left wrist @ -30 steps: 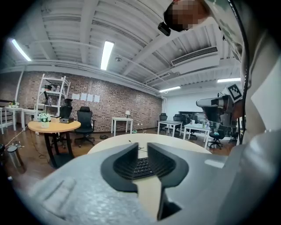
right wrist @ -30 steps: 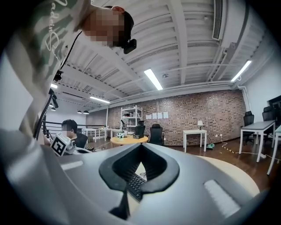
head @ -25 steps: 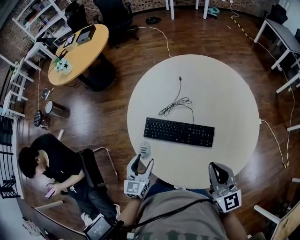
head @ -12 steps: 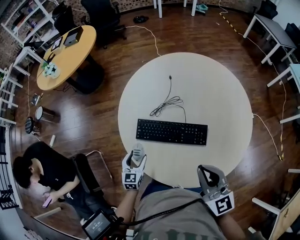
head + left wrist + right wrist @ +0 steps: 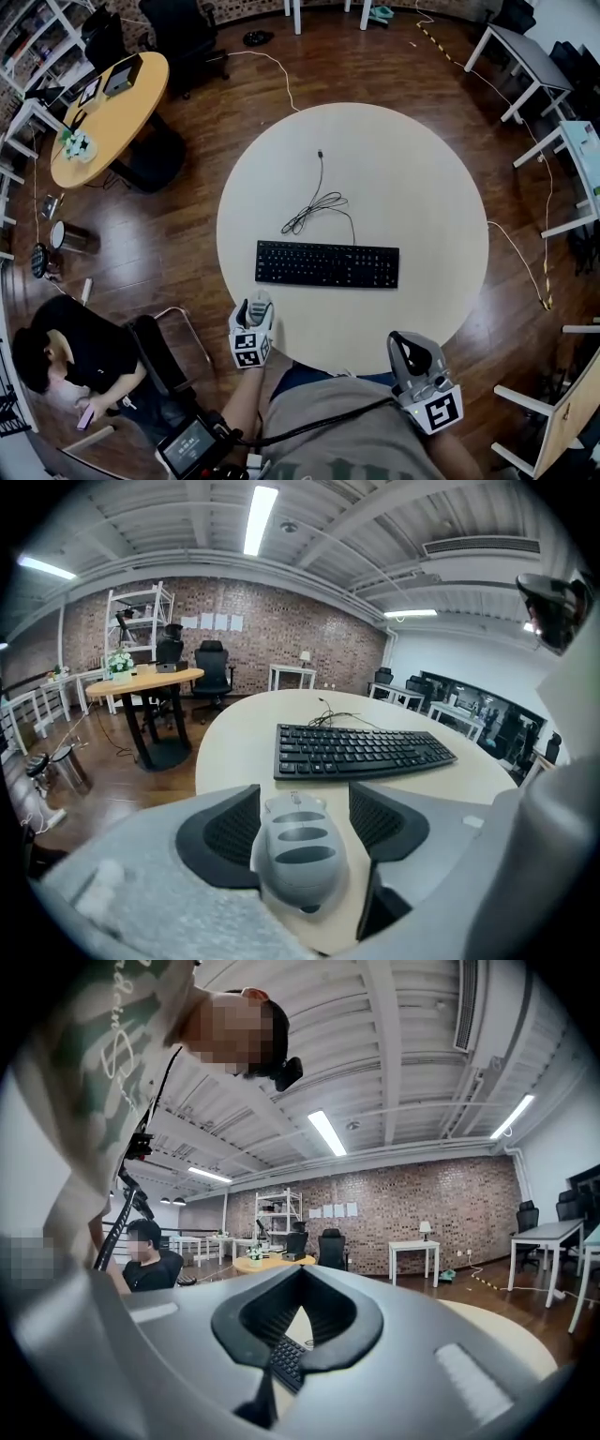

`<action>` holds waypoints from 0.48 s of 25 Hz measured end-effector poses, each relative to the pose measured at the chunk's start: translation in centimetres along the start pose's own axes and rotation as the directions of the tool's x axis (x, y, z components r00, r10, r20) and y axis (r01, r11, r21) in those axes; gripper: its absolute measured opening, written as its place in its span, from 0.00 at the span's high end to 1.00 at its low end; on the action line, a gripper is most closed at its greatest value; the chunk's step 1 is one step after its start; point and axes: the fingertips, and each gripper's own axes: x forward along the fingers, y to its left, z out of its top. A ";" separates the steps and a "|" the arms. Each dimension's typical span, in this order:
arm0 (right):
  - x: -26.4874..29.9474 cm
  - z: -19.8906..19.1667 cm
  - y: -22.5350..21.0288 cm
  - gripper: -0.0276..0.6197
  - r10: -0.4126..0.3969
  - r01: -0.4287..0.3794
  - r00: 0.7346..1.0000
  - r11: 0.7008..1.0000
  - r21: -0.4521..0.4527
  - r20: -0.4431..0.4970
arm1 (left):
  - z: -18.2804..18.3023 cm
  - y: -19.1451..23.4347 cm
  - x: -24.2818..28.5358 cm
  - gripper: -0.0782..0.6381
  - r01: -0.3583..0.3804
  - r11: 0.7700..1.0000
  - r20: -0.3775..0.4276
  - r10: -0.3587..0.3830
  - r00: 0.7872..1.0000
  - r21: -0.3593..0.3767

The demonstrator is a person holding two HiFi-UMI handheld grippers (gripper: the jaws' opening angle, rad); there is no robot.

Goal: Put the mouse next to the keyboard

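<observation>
A grey mouse (image 5: 259,302) (image 5: 292,850) lies at the near left edge of the round beige table (image 5: 403,178). My left gripper (image 5: 251,317) (image 5: 302,822) points down and straddles it. Its jaws have just been opening; table shows between the mouse and the right pad (image 5: 389,819), so nothing is gripped. The black keyboard (image 5: 326,264) (image 5: 361,750) lies mid-table beyond the mouse, its cable (image 5: 314,202) coiled behind it. My right gripper (image 5: 408,345) (image 5: 298,1326) hovers level off the near right edge, shut and empty. A bit of keyboard (image 5: 286,1358) shows through its pads.
A person (image 5: 66,361) sits on a chair at the lower left, close to my left side. A round wooden table (image 5: 103,108) with small items stands at the far left. White desks (image 5: 525,56) line the right. Cables trail over the wooden floor.
My left gripper has come down and forward from below the table edge until its jaws straddle the mouse. The right gripper has hardly moved.
</observation>
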 end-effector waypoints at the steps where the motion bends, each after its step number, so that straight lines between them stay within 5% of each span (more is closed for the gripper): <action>1: 0.0 0.0 0.1 0.95 -0.003 0.003 1.000 1.000 -0.007 -0.003 | -0.5 0.1 0.2 0.46 -0.001 1.000 -0.021 0.001 1.000 -0.001; 12: -1.2 -1.3 1.2 0.95 -0.034 0.034 0.999 0.999 0.001 -0.040 | -2.5 -0.1 0.8 0.46 -0.016 1.000 -0.064 0.016 0.998 0.012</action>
